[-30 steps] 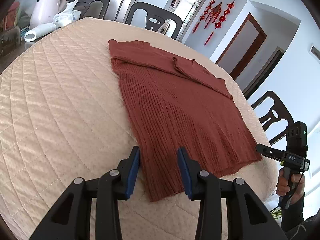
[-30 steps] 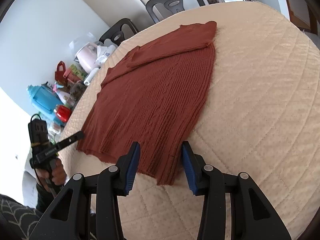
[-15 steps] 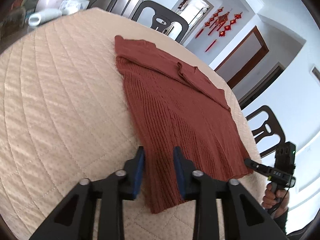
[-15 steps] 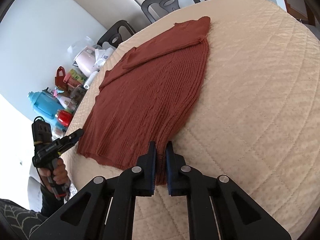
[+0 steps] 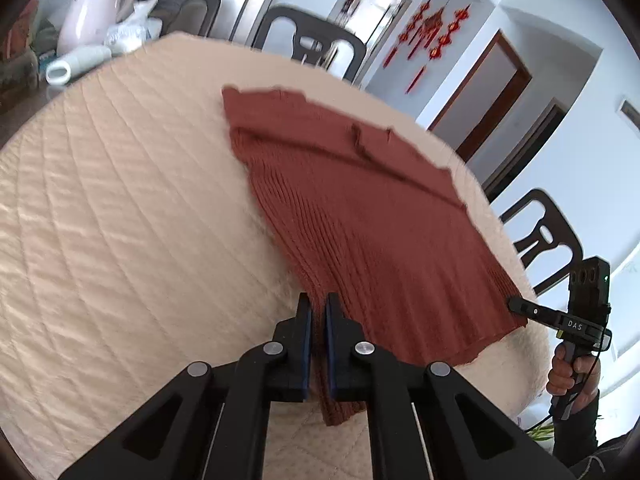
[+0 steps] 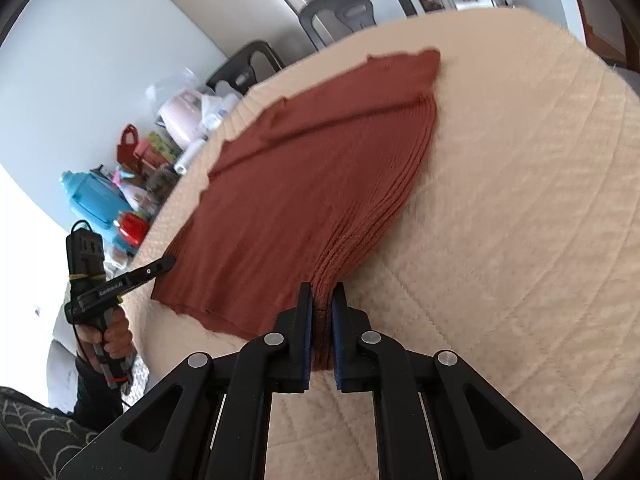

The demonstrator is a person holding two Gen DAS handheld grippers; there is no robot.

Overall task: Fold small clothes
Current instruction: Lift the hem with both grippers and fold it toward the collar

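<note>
Table (image 5: pixel 120 240), round, under a quilted beige cover; it fills both wrist views from 7 o'clock to 3 o'clock.

Sweater (image 5: pixel 360 220), rust-red ribbed knit, lying on the cover with its body spread flat; folded sleeves lie across the far end toward 12 o'clock. In my left view it runs from 11 o'clock down to 6 o'clock; in my right view (image 6: pixel 304 184) from 1 o'clock down to 6 o'clock. Both near hem corners are lifted off the cover and the ribs bunch where they are pinched.

Chairs, dark, three seen in my left view: one (image 5: pixel 312 40) at 12 o'clock beyond the table, one (image 5: pixel 548 240) at 3 o'clock, and one behind the clutter at 11 o'clock.

My left gripper (image 5: pixel 316 312), black with blue pads, clamped onto the sweater's near left hem corner; cloth hangs out beneath the pads. Seen from my right view it sits at 9 o'clock (image 6: pixel 164 265), touching the hem edge.

My right gripper (image 6: pixel 321 300), same make, pinched tight on the near right hem corner, fabric gathered between the pads. From my left view it shows at 4 o'clock (image 5: pixel 516 303), at the hem.

Clutter at the table's far edge: pink kettle (image 5: pixel 96 4), white roll (image 5: pixel 76 64), blue jug (image 6: pixel 92 200), red box (image 6: pixel 134 228).

Red hanging ornaments (image 5: pixel 432 32) on the wall at 1 o'clock.
</note>
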